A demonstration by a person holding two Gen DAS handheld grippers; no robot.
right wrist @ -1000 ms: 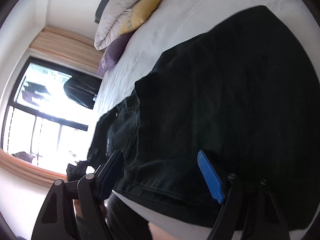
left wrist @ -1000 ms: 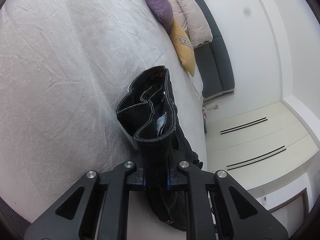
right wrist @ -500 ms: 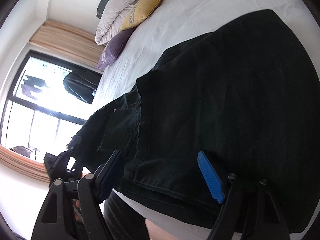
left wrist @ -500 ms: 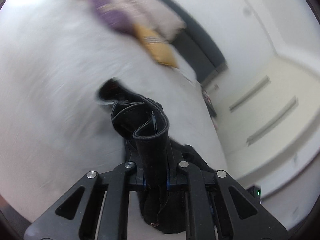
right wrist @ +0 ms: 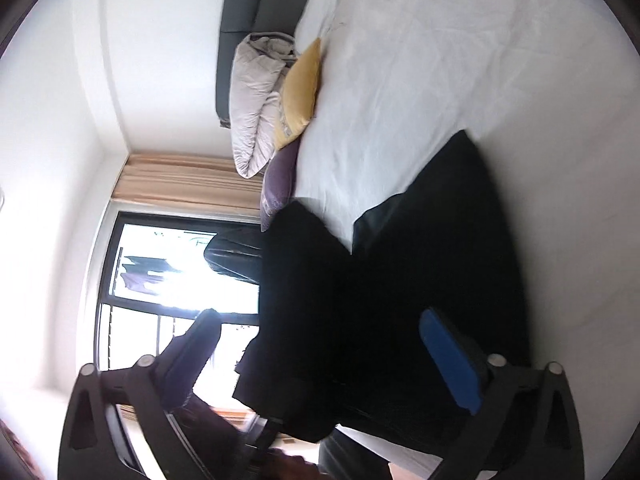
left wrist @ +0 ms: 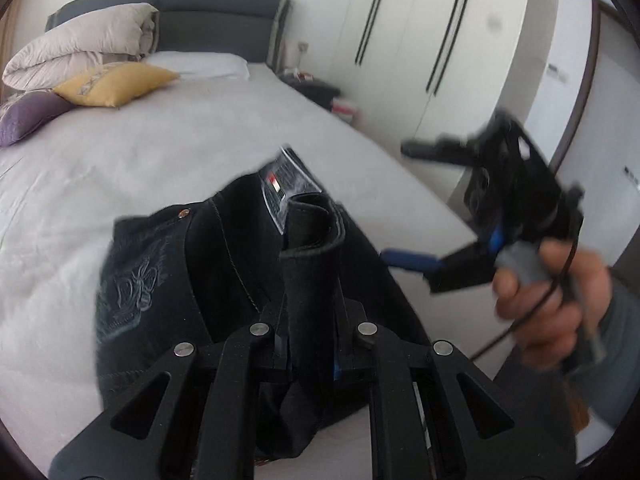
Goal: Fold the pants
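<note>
White bed [left wrist: 140,168]; left gripper [left wrist: 310,356] fingers clamp black pants [left wrist: 224,264] waistband; right gripper [right wrist: 320,364] fingers opening wide, empty.

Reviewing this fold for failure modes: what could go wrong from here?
1. The left gripper pinches only a narrow bunch of the pants; the cloth may slip out.
2. The right gripper is opening with nothing clamped, so the lower layer near the bed edge is unpinned and may drag.
</note>
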